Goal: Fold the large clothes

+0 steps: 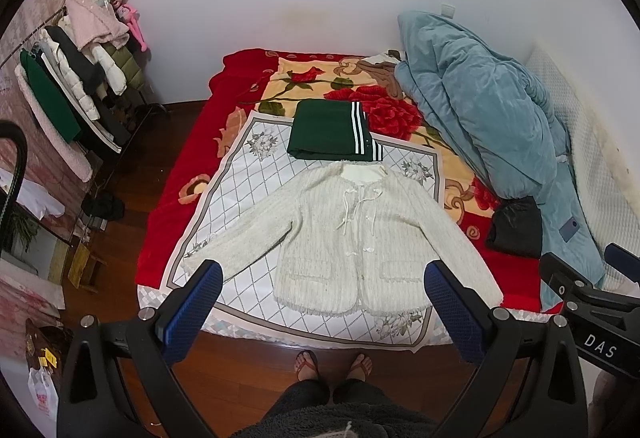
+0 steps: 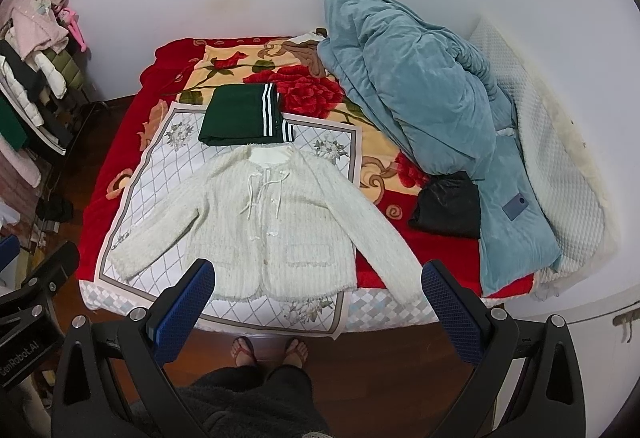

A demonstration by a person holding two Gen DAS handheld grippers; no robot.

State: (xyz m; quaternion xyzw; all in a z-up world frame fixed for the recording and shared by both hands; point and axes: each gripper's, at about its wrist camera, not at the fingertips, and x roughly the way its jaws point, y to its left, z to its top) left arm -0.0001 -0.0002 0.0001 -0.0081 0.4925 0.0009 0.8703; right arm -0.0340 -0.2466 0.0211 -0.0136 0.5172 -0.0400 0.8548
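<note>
A white fuzzy jacket [image 1: 340, 234] is laid flat, front up, on a white diamond-patterned cloth [image 1: 244, 182] spread over the near half of the bed [image 1: 176, 174]. Its sleeves are spread outward toward 8 and 4 o'clock, and its hem is placed near the bed's front edge. The white tie cords at the neckline are seen hanging loose down the chest. Just beyond the collar, at 12 o'clock from the jacket, a folded dark green garment [image 1: 332, 132] with white stripes is placed, its near edge touching or just beside the collar. At 2 o'clock a rumpled light blue quilt [image 1: 480, 110] is heaped along the bed's far right side, and a black bundle [image 1: 516, 226] is set at 3 o'clock, well apart from the jacket's body. A red floral blanket [image 1: 384, 106] is exposed beneath.

The left tool [image 1: 324, 302] is held above the floor before the bed, its blue-padded fingers [image 1: 192, 310] spread wide apart and nothing gripped between them. The right tool [image 2: 316, 302] is likewise held clear of the jacket, fingers [image 2: 448, 310] wide apart and unloaded. A clothes rack [image 1: 72, 90] is seen at 10 o'clock.
</note>
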